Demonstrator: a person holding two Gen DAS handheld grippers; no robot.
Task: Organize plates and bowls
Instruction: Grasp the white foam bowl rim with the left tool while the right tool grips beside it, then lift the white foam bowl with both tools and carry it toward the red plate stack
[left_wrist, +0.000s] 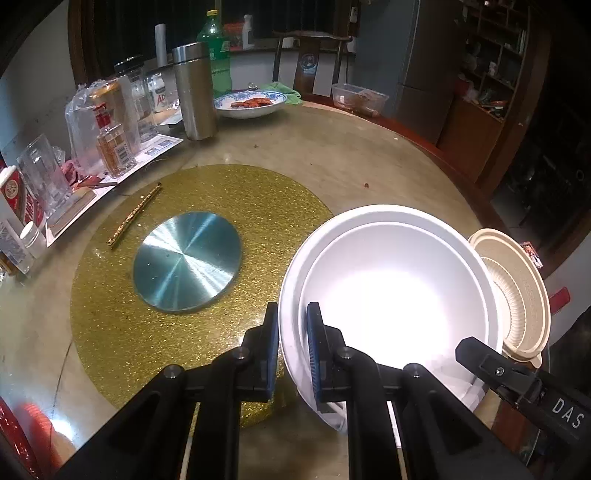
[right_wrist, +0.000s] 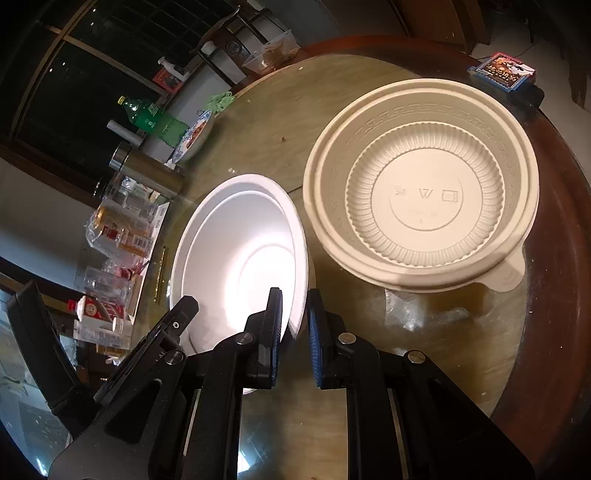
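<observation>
Both grippers pinch the white bowl's rim. Left gripper grips its left edge, right gripper its right. Beige bowl sits just right.

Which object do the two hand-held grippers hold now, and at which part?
Both hold the white bowl by its rim: the left hand-held gripper on one side, the right hand-held gripper on the opposite side.

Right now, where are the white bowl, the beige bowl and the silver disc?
white bowl (left_wrist: 399, 295), left wrist view, on its inner wall.
beige bowl (right_wrist: 424, 199), right wrist view, on its flat inner base.
silver disc (left_wrist: 186, 260), left wrist view, on its centre.
</observation>
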